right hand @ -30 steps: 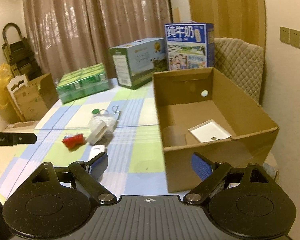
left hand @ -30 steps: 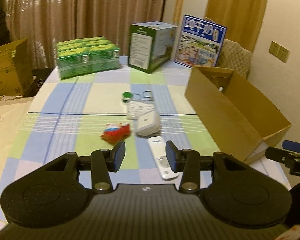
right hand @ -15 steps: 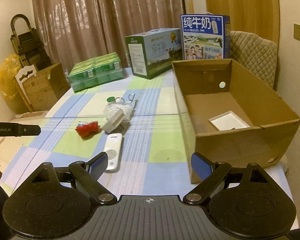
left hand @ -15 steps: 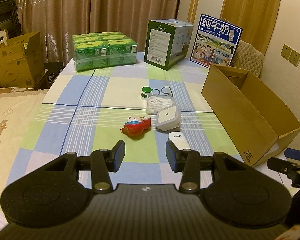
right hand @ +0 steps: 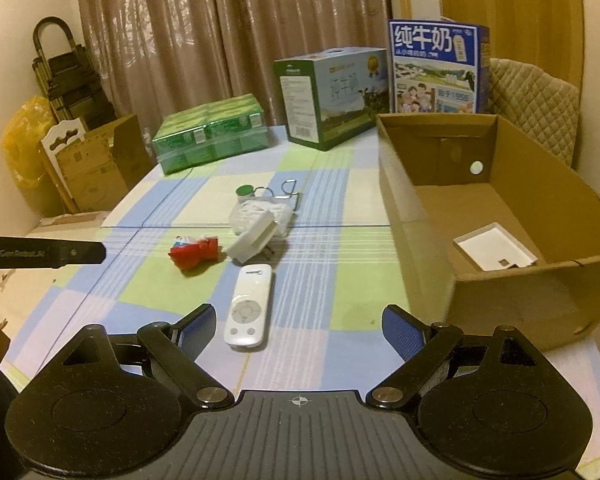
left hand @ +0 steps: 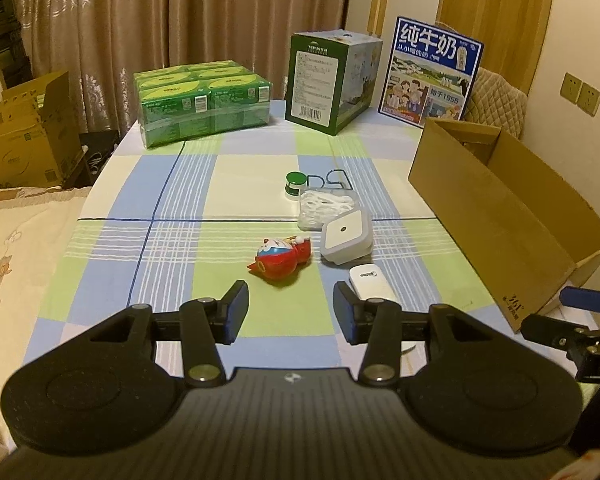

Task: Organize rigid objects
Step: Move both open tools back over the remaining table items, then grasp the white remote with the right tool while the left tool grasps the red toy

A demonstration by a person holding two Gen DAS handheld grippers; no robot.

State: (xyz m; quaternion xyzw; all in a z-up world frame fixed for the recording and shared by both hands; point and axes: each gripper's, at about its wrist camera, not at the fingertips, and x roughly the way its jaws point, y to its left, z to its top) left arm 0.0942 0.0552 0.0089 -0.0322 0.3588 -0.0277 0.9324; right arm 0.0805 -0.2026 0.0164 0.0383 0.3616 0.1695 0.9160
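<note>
Checked cloth in blue, green and white covers the table I am working over, with brown curtains closing off the top of both frames.

Nearest me, at the bottom of the left view, my left gripper hangs above the cloth with its fingers partly apart and nothing between them. My right gripper sits at the bottom of the right view, spread wide and likewise empty.

Just beyond, I count one white remote lying flat at lower centre, one red and blue toy figure on its side to its left, and one grey-and-white square gadget leaning on a bag of white bits. Behind these stands one small green-capped jar, next to a wire clip.

On the right of the frame sits one open cardboard box, holding one white tray.

At the far edge I count three cartons: one green shrink-wrapped pack at left, one green-and-white box at centre, one blue milk box at right.
</note>
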